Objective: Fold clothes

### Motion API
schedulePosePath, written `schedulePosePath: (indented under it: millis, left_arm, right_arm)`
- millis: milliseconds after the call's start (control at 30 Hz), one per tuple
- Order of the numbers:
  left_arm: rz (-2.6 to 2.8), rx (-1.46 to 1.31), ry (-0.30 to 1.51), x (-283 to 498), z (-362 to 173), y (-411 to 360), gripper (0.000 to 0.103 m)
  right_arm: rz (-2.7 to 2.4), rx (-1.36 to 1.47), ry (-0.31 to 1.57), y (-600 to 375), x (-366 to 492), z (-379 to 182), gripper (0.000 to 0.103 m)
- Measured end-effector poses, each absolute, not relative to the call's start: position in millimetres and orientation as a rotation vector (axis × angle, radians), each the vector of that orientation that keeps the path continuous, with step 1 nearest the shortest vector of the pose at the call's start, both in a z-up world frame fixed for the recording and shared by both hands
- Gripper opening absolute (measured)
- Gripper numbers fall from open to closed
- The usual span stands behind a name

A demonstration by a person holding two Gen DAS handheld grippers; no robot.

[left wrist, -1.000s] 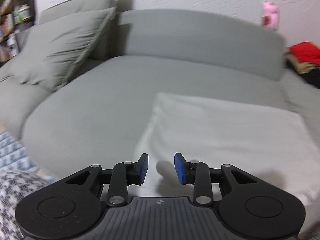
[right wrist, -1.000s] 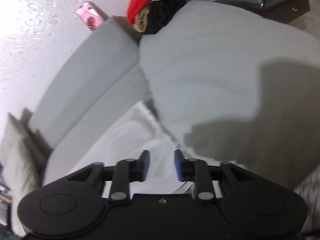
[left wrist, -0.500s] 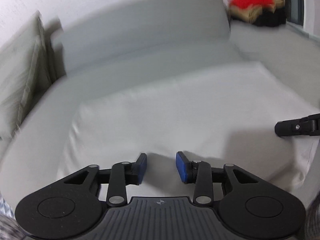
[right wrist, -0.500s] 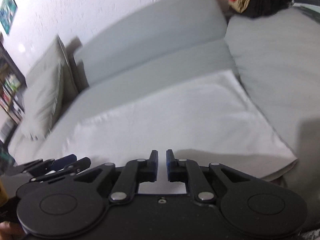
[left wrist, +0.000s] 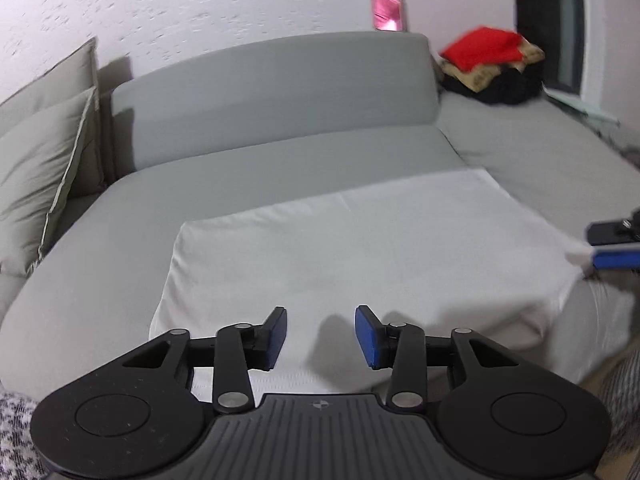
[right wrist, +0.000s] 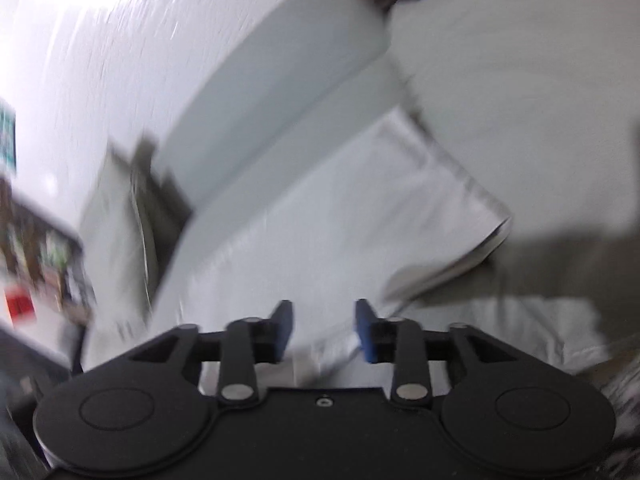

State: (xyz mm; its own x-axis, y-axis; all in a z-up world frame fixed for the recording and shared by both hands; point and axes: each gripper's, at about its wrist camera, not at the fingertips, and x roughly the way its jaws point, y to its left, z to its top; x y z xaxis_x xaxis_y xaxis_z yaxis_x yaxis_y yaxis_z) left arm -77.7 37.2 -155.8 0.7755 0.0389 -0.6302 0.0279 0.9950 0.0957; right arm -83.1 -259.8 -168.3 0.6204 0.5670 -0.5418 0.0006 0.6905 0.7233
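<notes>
A white folded cloth (left wrist: 360, 248) lies flat on the grey sofa seat (left wrist: 280, 160). My left gripper (left wrist: 321, 336) hovers over the cloth's near edge. Its blue pads are apart and still opening, with nothing between them. My right gripper (left wrist: 591, 247) reaches in from the right at the cloth's right corner. That corner sits between its jaws, which are opening. The right wrist view is blurred by motion. There my right gripper (right wrist: 324, 330) stands with its jaws apart over the same cloth (right wrist: 320, 220), whose layered edge shows at the right.
Two grey pillows (left wrist: 44, 168) lean at the sofa's left end. A pile of red, tan and black clothes (left wrist: 492, 64) sits at the back right. A pink phone (left wrist: 386, 6) stands on the backrest (left wrist: 280, 80). A patterned rug (left wrist: 16, 432) lies below left.
The left view swung from the pillows to face the cloth. The right jaws nearly shut half a second ago and now stand apart again, and the right view has swung and tilted.
</notes>
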Motion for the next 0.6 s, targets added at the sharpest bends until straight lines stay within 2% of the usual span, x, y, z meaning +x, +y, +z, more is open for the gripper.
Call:
schedulePosePath:
  millis: [167, 367, 600]
  left_arm:
    - [0.022, 0.050, 0.711, -70, -158, 37, 0.040]
    - [0.025, 0.054, 0.725, -67, -162, 33, 0.040]
    - [0.047, 0.007, 0.733, -63, -163, 43, 0.040]
  right_arm:
    - [0.299, 1.020, 0.893, -287, -77, -189, 0.038]
    - [0.227, 1.076, 0.993, -279, -60, -216, 0.036]
    - [0.197, 1.293, 0.948, -283, -56, -238, 0.037]
